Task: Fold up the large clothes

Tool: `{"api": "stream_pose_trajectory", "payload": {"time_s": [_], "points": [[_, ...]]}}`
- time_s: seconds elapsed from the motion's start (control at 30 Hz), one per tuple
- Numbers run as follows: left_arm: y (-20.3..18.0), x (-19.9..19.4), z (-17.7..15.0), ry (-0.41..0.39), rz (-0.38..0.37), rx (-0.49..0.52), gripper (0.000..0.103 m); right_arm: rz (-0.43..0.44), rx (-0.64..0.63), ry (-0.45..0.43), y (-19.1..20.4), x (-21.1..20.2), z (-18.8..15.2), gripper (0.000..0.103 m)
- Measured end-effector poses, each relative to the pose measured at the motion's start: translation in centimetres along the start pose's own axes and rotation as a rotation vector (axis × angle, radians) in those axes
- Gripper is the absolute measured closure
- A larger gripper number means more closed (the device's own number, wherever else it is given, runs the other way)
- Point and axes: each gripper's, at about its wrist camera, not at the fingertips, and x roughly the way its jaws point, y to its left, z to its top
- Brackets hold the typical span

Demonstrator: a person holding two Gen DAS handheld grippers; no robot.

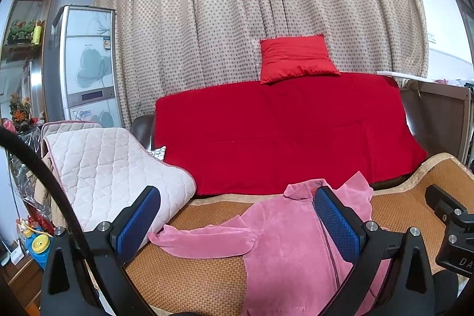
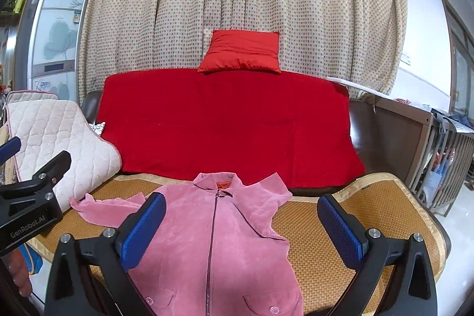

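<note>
Jacket [image 2: 219, 242] on woven mat [image 2: 320, 227], red sofa [image 2: 225, 126]

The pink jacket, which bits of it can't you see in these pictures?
- Bottom hem of the pink velvety zip-up jacket: cut off by the lower edge in both wrist views.
- Its left-side front, right wrist view: behind the right claw, near its blue padded finger.
- Its zip, left wrist view: partly behind the left claw.

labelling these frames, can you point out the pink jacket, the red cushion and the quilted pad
pink jacket [image 2: 237, 242]: right wrist view, chest panel right of the zip
red cushion [image 2: 241, 51]: right wrist view, middle of its face
quilted pad [image 1: 112, 168]: left wrist view, middle of the quilted top
</note>
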Motion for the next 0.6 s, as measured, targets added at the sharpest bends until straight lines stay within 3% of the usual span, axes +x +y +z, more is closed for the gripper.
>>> {"api": "stream_pose_trajectory", "payload": {"time_s": [0.6], "points": [[0.02,0.35,-0.57,0.001,-0.012,0.005,0.000,-0.021,-0.021,-0.011,0.11,0.47,-0.01,0.000]]}}
